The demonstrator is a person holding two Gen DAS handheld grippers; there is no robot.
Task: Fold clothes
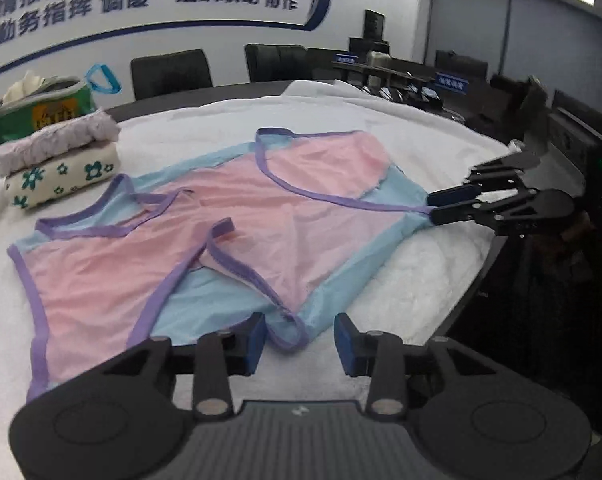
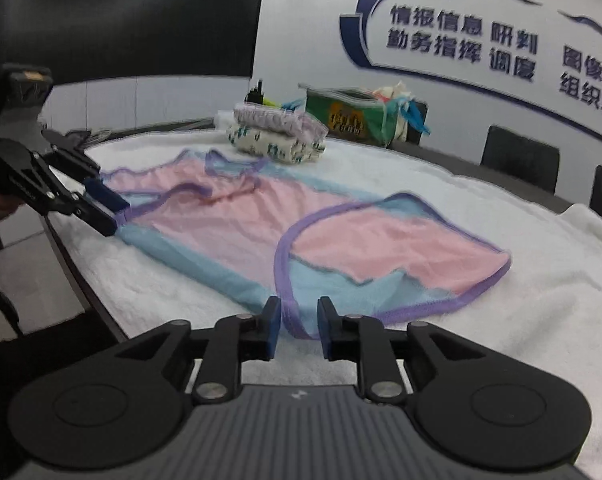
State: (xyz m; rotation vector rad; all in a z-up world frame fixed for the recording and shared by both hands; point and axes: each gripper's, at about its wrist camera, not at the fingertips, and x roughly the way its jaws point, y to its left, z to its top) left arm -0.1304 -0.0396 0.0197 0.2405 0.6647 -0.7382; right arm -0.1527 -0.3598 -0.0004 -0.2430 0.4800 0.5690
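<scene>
A pink and light-blue garment with purple trim (image 1: 229, 224) lies spread on a white towel-covered table (image 1: 401, 152); it also shows in the right wrist view (image 2: 241, 220). My left gripper (image 1: 299, 338) is open, its jaws on either side of a purple-trimmed corner loop. In the right wrist view it (image 2: 115, 210) sits at the garment's left corner. My right gripper (image 2: 299, 322) is open around another purple-trimmed corner. In the left wrist view it (image 1: 431, 206) looks nearly closed at the garment's right corner.
Folded clothes, a floral piece under a lilac one (image 1: 61, 164), are stacked at the table's far side, next to a green bag (image 1: 41, 108). Black chairs (image 1: 171, 72) stand behind. The table edge (image 1: 481, 276) drops off on the right.
</scene>
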